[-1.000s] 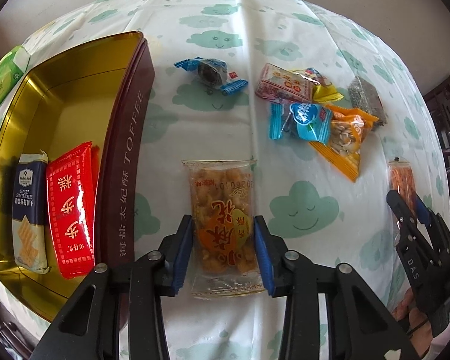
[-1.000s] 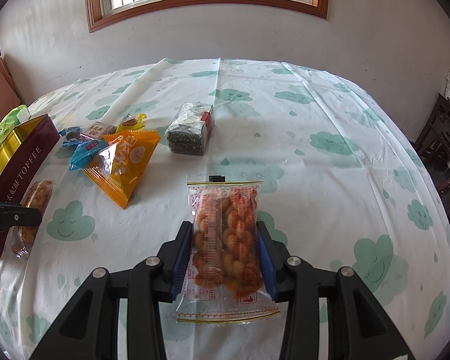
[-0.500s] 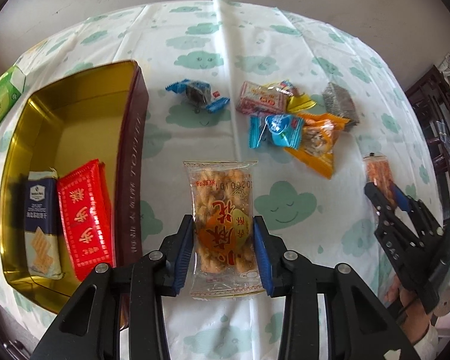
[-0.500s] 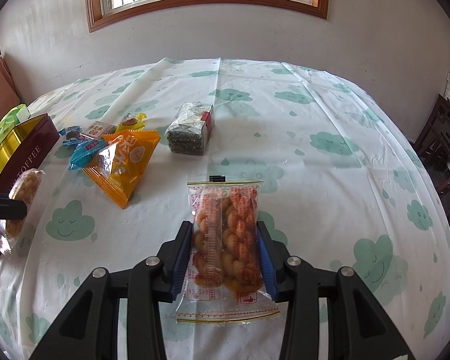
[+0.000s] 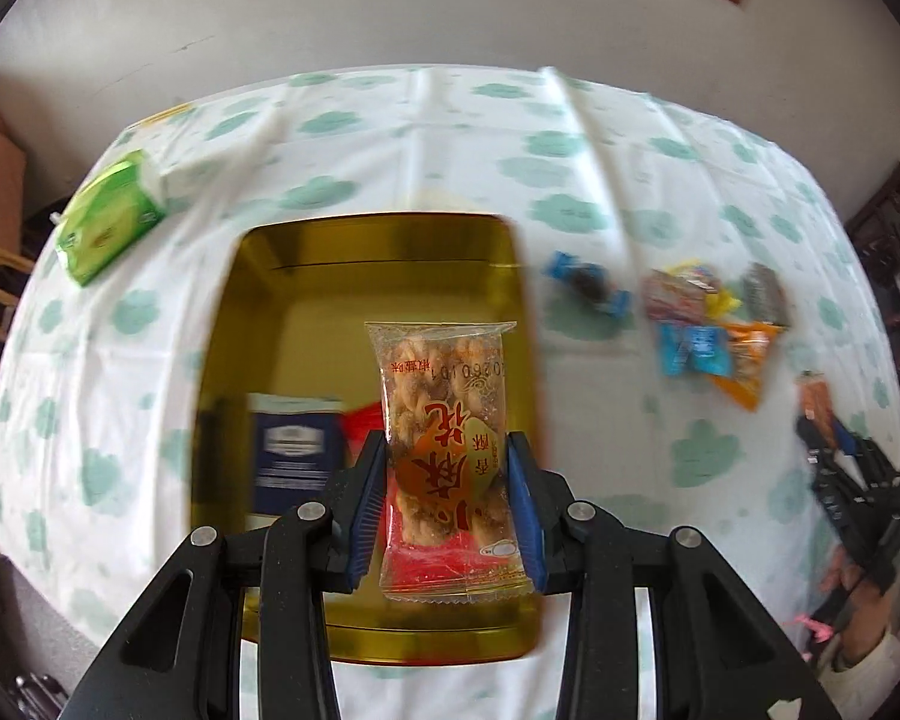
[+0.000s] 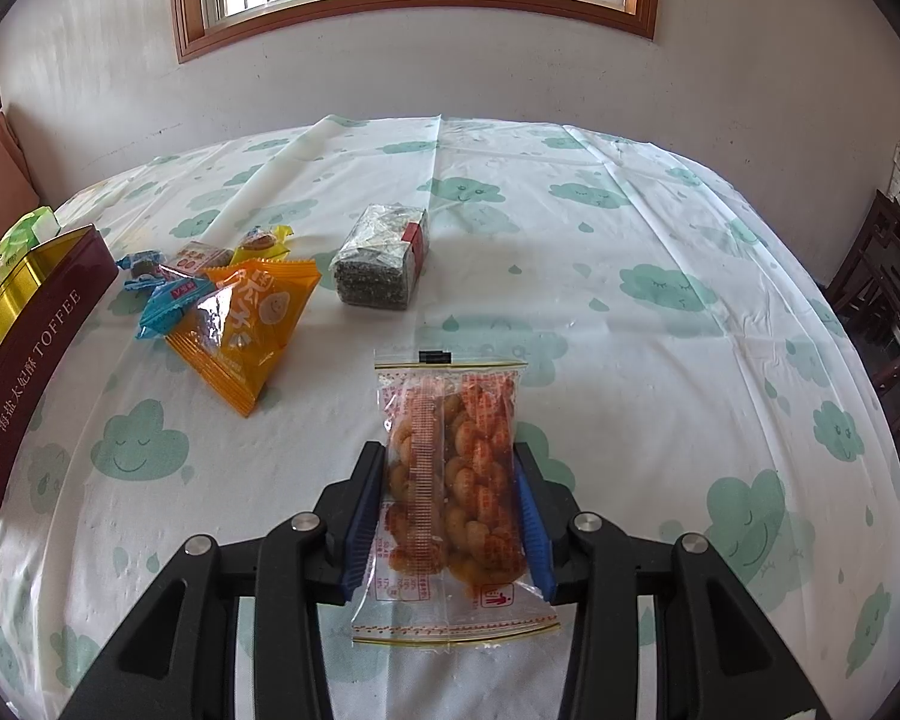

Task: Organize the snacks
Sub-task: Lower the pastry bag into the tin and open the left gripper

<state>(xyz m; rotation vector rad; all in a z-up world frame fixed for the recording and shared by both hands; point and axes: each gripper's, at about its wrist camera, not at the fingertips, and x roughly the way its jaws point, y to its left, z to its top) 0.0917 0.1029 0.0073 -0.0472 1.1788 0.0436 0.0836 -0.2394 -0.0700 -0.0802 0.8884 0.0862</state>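
Note:
My left gripper (image 5: pixel 447 498) is shut on a clear twist-snack pack with an orange label (image 5: pixel 444 420) and holds it above the open gold toffee tin (image 5: pixel 372 258). In the tin lie a navy cracker pack (image 5: pixel 294 450) and a red pack (image 5: pixel 363 420), partly hidden by the held pack. My right gripper (image 6: pixel 450 516) is shut on a clear pack of orange twists (image 6: pixel 450 468), low over the tablecloth. The tin also shows at the left of the right wrist view (image 6: pixel 30 342).
Loose snacks lie on the cloud-print tablecloth (image 6: pixel 630 276): an orange triangular pack (image 6: pixel 252 324), blue candies (image 6: pixel 168 294), a pink pack (image 6: pixel 201 253) and a dark seed block (image 6: pixel 384 258). A green tissue pack (image 5: pixel 111 216) lies beyond the tin. Dark chairs (image 6: pixel 888 300) stand at the right.
My left gripper has lifted its twist pack off the table and carried it left over the tin. My right gripper and its pack have not moved.

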